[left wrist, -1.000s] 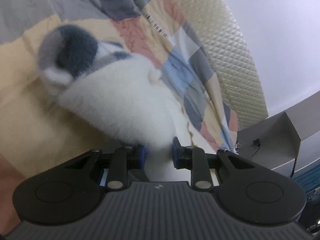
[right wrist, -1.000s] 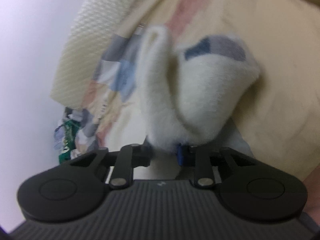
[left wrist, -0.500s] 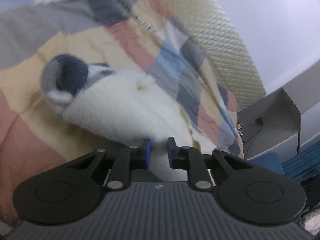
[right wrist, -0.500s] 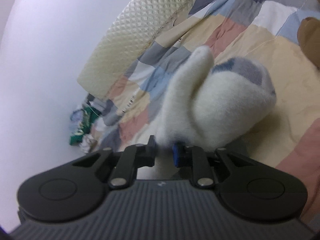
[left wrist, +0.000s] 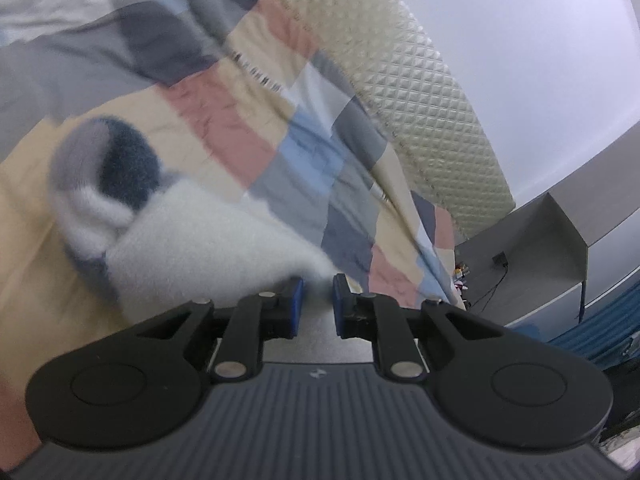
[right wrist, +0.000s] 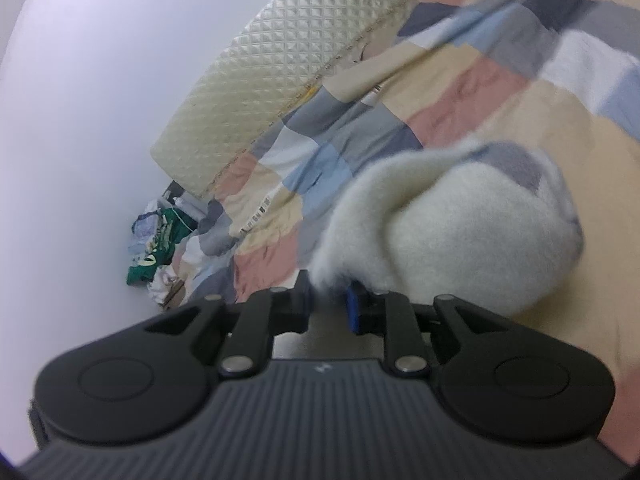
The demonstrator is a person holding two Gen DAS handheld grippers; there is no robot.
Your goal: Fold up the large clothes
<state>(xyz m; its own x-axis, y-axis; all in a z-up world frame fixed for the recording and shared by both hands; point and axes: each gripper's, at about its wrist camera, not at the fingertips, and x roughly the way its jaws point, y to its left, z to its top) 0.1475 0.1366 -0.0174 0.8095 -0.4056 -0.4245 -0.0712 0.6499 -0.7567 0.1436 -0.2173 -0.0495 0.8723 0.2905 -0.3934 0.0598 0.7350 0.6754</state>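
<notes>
A white fleece garment (left wrist: 208,248) with grey and dark blue patches hangs in a bunch over the patchwork quilt (left wrist: 224,120). My left gripper (left wrist: 316,300) is shut on a thin edge of the fleece, which trails away to the left. In the right wrist view the same fleece garment (right wrist: 460,240) bulges to the right. My right gripper (right wrist: 328,300) pinches a fold of it between its pads, and its jaws are opening slightly. Both views are blurred by motion.
A cream quilted headboard (left wrist: 420,92) runs along the quilt's far side, seen also as the headboard (right wrist: 260,80) against a white wall. A grey cabinet (left wrist: 560,248) stands at the right. A pile of clothes (right wrist: 160,240) lies by the wall.
Both grippers have risen with the fleece, so more of the quilt and headboard shows. The left jaws have narrowed onto the fleece edge. The garment hangs more stretched between the two grippers.
</notes>
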